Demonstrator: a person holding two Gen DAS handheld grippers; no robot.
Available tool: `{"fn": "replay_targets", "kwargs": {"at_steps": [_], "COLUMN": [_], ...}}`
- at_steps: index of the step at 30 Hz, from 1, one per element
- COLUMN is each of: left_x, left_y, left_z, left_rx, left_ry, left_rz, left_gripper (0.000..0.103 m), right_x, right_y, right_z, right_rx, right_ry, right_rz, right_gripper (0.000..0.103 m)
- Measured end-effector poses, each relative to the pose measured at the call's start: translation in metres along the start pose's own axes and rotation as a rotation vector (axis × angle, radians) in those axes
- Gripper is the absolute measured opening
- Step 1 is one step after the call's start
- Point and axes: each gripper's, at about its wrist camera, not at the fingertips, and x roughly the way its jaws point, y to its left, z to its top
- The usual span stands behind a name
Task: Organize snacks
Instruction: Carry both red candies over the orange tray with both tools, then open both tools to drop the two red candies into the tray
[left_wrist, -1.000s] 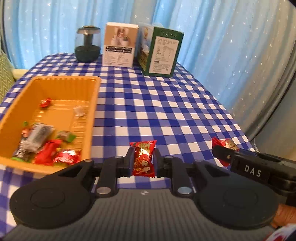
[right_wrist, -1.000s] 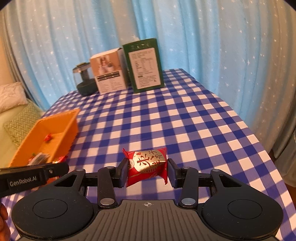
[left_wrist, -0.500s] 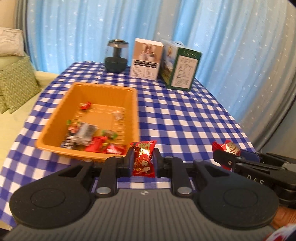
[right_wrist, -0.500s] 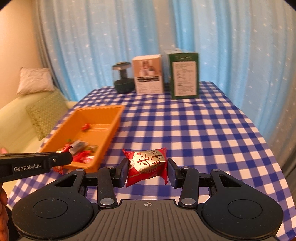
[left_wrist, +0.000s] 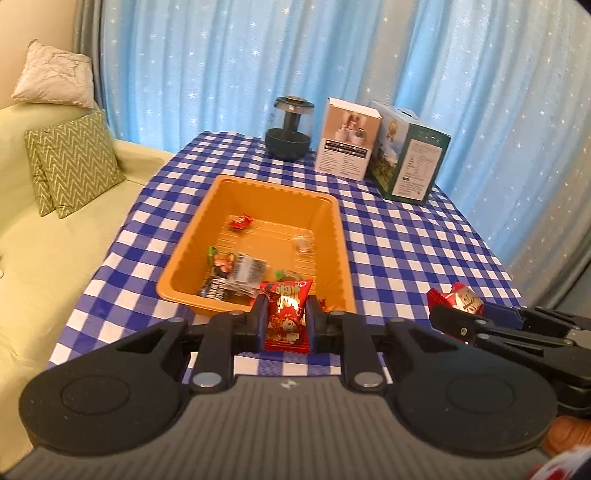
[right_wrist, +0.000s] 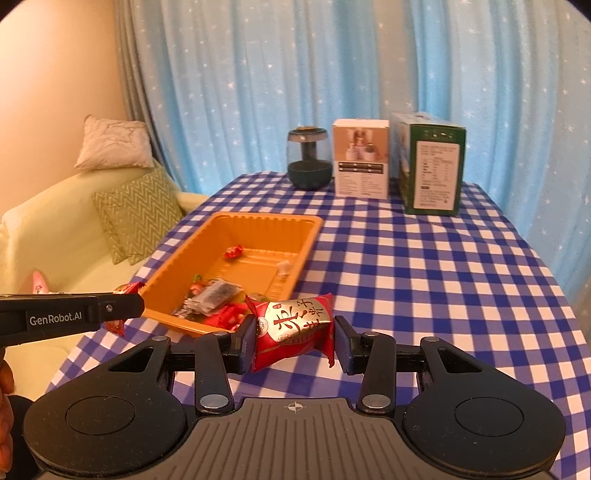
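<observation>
My left gripper (left_wrist: 286, 319) is shut on a small red snack packet (left_wrist: 286, 314), held upright just before the near rim of the orange tray (left_wrist: 332, 236). My right gripper (right_wrist: 293, 334) is shut on a red and gold snack packet (right_wrist: 291, 325), held sideways, in front of the tray's (right_wrist: 306, 236) near right corner. The tray holds several wrapped snacks (left_wrist: 236, 273). The right gripper with its packet (left_wrist: 460, 299) shows at the right of the left wrist view. The left gripper's fingers (right_wrist: 110, 308) show at the left of the right wrist view.
A blue and white checked cloth (right_wrist: 424, 280) covers the table. At the far end stand a dark glass jar (right_wrist: 308, 158), a white box (right_wrist: 360, 162) and a green box (right_wrist: 432, 170). A pale green sofa with cushions (left_wrist: 70, 162) lies left of the table. Blue curtains hang behind.
Both grippers have pulled back and up and swung left, each still holding its packet. The tray now lies straight ahead of the left gripper, and the sofa has come into view.
</observation>
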Motion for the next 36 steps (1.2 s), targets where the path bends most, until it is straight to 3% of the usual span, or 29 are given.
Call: {"fn": "replay_targets", "kwargs": {"at_steps": [14, 36], "left_x": [0.006, 0.069], "left_y": [0.019, 0.043], "left_z": [0.008, 0.054], "left_rx": [-0.024, 0.032], "left_ry": [0.009, 0.054], "left_rz": [0.001, 0.0], "left_gripper": [0.018, 0.018], "right_x": [0.016, 0.088], "right_y": [0.014, 0.027], "right_z": [0.003, 0.039], "right_rx": [-0.029, -0.038], "right_ry": [0.012, 0.034], "right_rz": [0.025, 0.076], "right_gripper": [0.044, 0.044]}}
